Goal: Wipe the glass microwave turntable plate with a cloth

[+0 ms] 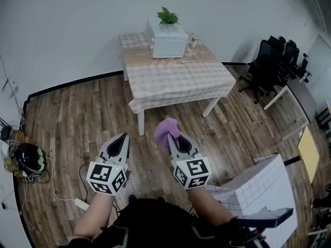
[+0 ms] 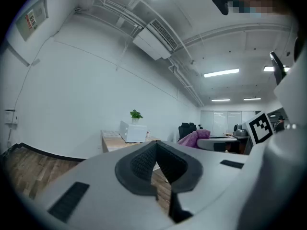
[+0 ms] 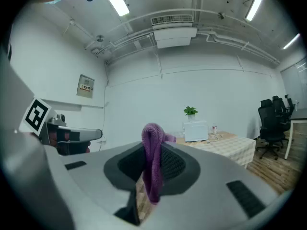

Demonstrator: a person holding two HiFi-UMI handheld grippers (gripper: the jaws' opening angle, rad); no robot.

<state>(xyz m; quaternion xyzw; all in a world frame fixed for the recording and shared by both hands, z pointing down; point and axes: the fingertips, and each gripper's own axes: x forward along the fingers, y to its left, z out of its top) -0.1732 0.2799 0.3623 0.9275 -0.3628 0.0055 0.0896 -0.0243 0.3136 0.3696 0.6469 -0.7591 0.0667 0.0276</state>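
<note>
Head view: A person is standing on the wooden floor point(image 1: 67, 123), well away from the table point(image 1: 176, 81). The left gripper point(image 1: 122, 138) and the right gripper point(image 1: 176, 138) are side by side, both pointing toward the table. A purple cloth point(image 1: 166, 129) is sticking out at the tip of the right gripper. A white microwave point(image 1: 168, 43) is sitting by the far edge of the table, and a green plant point(image 1: 167, 16) is standing on top of it. Black chairs point(image 1: 269, 61) are standing off to the right.

Left gripper view: The left gripper's jaws are pressing shut against each other. The table with the microwave is showing far ahead, and the cloth is showing to the right.

Right gripper view: The right gripper's jaws are squeezing the cloth. The cloth is folding over the top and hanging down between them. The table is far ahead. The glass plate cannot be made out in any view.
</note>
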